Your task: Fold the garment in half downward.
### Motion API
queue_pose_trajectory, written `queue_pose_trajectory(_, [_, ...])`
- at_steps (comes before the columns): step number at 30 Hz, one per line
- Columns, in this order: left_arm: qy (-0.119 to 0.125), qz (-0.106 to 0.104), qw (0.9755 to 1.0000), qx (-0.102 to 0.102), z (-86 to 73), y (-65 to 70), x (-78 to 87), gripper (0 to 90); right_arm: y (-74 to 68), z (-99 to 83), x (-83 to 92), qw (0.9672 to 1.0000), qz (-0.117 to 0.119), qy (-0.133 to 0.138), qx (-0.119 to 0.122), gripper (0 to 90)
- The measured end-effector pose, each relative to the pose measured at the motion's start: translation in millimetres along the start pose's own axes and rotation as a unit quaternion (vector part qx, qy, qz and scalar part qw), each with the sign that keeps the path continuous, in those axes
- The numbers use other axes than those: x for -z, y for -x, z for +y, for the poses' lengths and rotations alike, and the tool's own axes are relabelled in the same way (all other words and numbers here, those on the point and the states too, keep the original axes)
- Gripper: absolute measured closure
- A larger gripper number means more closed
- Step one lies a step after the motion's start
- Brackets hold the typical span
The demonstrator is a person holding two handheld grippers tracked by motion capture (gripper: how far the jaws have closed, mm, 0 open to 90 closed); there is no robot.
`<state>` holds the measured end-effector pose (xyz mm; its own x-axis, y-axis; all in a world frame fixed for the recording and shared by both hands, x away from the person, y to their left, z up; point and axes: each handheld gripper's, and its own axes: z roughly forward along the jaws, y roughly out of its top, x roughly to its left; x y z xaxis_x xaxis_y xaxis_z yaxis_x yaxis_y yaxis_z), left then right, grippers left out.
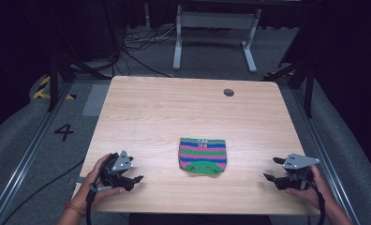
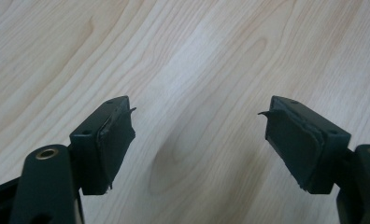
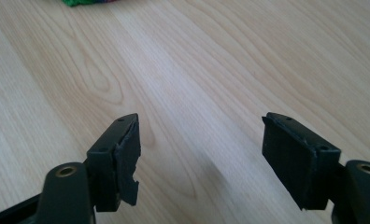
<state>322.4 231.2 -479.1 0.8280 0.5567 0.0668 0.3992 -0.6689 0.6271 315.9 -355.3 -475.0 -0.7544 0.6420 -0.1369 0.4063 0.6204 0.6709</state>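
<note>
Hat point(image 1: 203, 155) — striped knit, green brim, lying flat on the table point(image 1: 174, 108), near its front edge, midway between both grippers and well apart from each.
Left gripper point(image 1: 136, 180) — jaws wide, nothing between them, bare wood beneath.
Right gripper point(image 1: 269, 169) — jaws wide, empty; a green scrap of the hat at the top edge of its own view.
Progress — hat looks neatly laid or folded; whether handling is finished or yet to begin cannot be told.
Containers — none in sight.
</note>
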Motion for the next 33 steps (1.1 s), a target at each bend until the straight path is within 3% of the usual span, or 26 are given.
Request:
queue_pose_trajectory(10, [0.011, -0.004, 0.9993, 0.035, -25.8, -7.1, 13.1, 22.9, 8.3, -35.4, 10.9, 0.9979, -0.001, 0.015, -0.063, 25.7])
queue_pose_trajectory(16, [0.007, -0.012, 0.9983, 0.056, -38.2, -11.6, 8.7, 20.9, 12.9, -54.9, 13.1, 0.9941, -0.008, 0.016, -0.107, 23.2])
queue_pose_trajectory(19, [0.017, -0.018, 0.9973, 0.069, -42.5, -14.3, 7.7, 16.8, 14.8, -60.7, 12.1, 0.9912, -0.006, 0.027, -0.130, 21.8])
queue_pose_trajectory(20, [0.030, -0.021, 0.9964, 0.077, -44.9, -14.4, 6.9, 16.2, 15.2, -61.1, 12.3, 0.9913, -0.007, 0.028, -0.128, 21.6])
queue_pose_trajectory(25, [0.025, -0.009, 0.9972, 0.070, -43.7, -12.0, 5.8, 14.7, 15.1, -61.3, 12.2, 0.9914, -0.007, 0.027, -0.127, 21.3])
queue_pose_trajectory(33, [0.027, 0.004, 0.9960, 0.085, -44.4, -8.2, 6.4, 15.0, 15.1, -61.3, 12.2, 0.9914, -0.007, 0.027, -0.128, 21.2])
